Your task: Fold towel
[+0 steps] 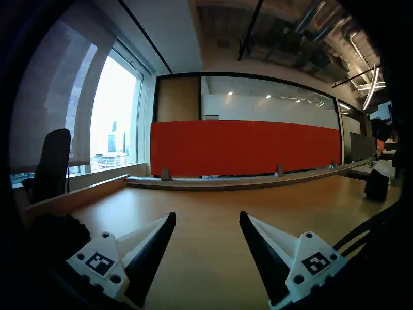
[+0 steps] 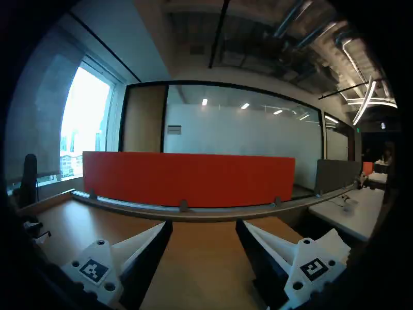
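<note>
In the left gripper view my left gripper point(image 1: 207, 214) stands open just above a bare wooden desk point(image 1: 206, 201), with nothing between its black-edged white fingers. In the right gripper view my right gripper point(image 2: 204, 222) is likewise open over the same kind of wooden desktop point(image 2: 201, 258), and its fingers hold nothing. A pale pointed shape point(image 2: 338, 242) pokes up behind the right finger; I cannot tell what it is. Both cameras look level across the desk toward its far edge.
A red divider panel point(image 1: 242, 147) point(image 2: 186, 178) closes the desk's far edge. A black chair point(image 1: 51, 165) stands by the bright window on the left. A dark bulky object point(image 1: 377, 186) sits at the desk's right end. White desks point(image 2: 356, 212) lie beyond on the right.
</note>
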Demonstrator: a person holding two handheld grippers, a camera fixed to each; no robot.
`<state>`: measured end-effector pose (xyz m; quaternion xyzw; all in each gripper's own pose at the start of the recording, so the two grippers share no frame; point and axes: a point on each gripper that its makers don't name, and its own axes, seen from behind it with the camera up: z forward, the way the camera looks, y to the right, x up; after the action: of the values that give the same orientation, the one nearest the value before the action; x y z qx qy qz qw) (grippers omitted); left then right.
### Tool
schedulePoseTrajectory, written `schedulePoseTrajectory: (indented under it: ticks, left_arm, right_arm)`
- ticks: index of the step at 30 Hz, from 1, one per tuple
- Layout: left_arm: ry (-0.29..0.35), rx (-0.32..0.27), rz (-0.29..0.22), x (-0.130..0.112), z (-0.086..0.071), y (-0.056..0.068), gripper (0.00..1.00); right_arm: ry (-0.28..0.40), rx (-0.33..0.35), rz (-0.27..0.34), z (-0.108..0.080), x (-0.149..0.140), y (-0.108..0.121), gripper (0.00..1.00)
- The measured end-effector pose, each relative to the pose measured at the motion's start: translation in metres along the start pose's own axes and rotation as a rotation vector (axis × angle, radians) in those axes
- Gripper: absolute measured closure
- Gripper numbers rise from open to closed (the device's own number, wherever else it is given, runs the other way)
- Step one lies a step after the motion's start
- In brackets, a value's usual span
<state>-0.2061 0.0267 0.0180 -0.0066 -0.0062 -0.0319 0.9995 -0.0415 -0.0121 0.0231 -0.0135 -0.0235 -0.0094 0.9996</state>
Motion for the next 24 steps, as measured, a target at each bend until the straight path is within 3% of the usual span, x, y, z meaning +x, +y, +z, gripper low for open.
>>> schedulePoseTrajectory:
  ticks: [20, 24]
  left_arm:
    - [0.0, 0.0, -0.002, -0.001, 0.0, 0.001, 0.08]
    - [0.0, 0.0, -0.001, -0.001, 0.0, 0.001, 0.08]
  right_arm:
    - [0.035, 0.015, -0.066, 0.005, 0.005, 0.009, 0.05]
    - [0.043, 0.014, -0.057, 0.007, 0.001, 0.011, 0.05]
